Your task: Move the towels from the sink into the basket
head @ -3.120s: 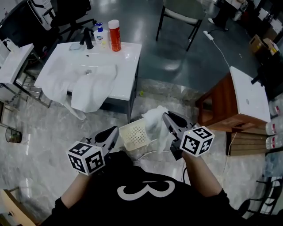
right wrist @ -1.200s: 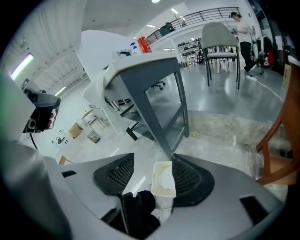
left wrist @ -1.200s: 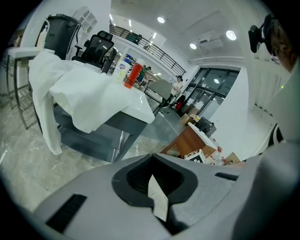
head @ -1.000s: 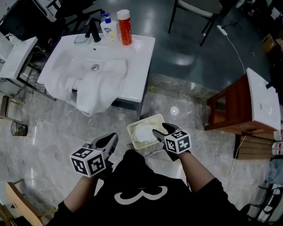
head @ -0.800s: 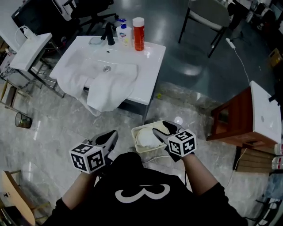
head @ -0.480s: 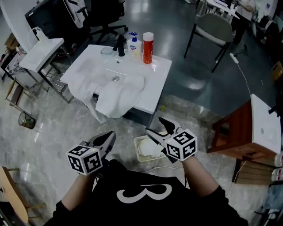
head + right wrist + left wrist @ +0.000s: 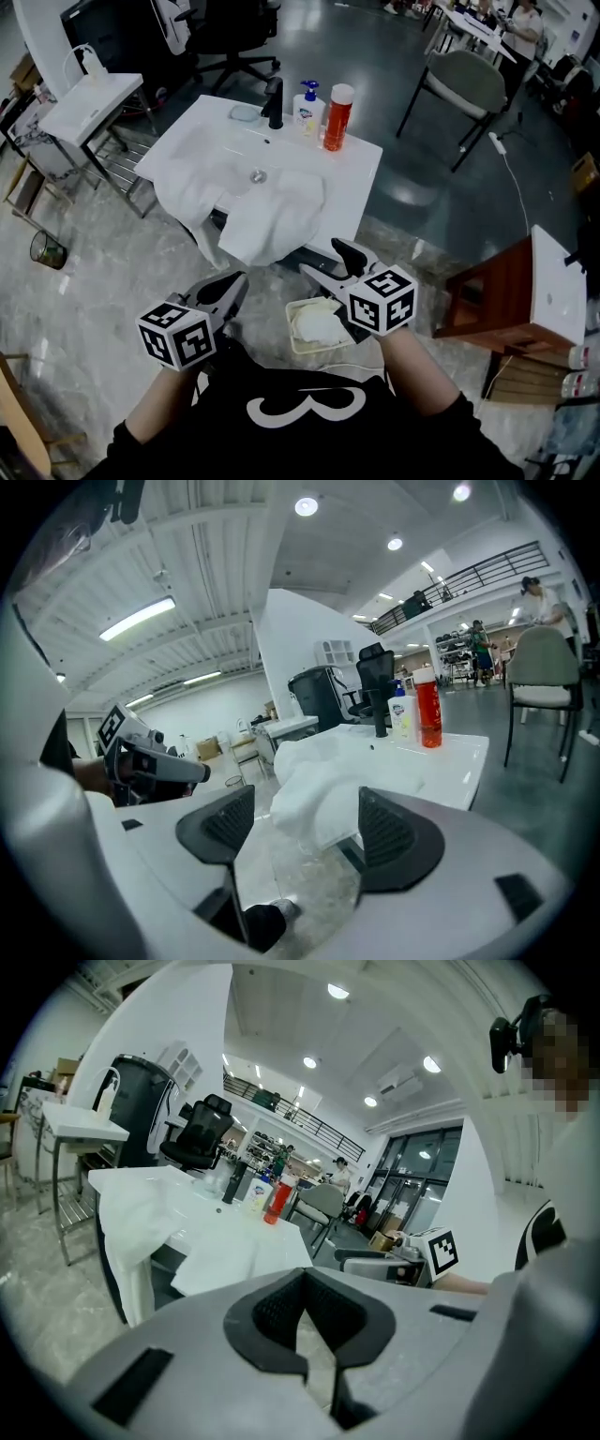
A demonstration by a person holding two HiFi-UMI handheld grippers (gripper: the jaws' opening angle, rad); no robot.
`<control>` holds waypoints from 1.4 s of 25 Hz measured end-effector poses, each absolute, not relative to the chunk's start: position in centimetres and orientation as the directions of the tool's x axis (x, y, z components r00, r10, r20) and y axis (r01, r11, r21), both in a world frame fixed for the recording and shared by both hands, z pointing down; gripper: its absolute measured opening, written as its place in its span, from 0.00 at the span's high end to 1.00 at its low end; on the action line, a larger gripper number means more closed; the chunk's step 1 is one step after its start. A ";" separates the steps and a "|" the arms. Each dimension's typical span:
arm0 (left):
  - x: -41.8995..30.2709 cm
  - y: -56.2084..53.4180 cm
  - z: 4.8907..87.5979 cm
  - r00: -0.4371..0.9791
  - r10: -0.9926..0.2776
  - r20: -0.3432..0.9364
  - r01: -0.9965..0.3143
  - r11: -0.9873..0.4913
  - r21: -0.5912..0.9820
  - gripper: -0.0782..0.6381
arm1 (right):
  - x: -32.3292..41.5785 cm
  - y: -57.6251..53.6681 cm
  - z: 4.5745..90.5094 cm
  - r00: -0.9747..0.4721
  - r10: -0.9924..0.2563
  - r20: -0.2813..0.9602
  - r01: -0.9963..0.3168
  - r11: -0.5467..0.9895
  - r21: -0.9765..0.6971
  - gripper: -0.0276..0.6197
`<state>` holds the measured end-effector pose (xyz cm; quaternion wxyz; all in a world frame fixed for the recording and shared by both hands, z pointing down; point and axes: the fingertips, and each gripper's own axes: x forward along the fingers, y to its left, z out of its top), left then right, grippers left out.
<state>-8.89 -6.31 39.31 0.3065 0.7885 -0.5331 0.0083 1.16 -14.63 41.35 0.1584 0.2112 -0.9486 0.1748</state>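
The right tool has just been spreading its jaws and has nothing between them. The left tool is pressed together and empty. Near them the basket sits on the floor with one towel inside. The other towels drape over the front of the sink. They look soft, limp and light, so a bunched fold is probably the best place to pinch.

Three towels, one basket, one sink, two bottles, one faucet.
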 end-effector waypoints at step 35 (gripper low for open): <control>-31.9 -21.7 40.1 0.732 -0.581 0.356 -0.674 -0.540 0.504 0.88 | -13.4 -27.0 52.0 -0.359 -0.631 0.688 -0.928 0.320 -0.190 0.40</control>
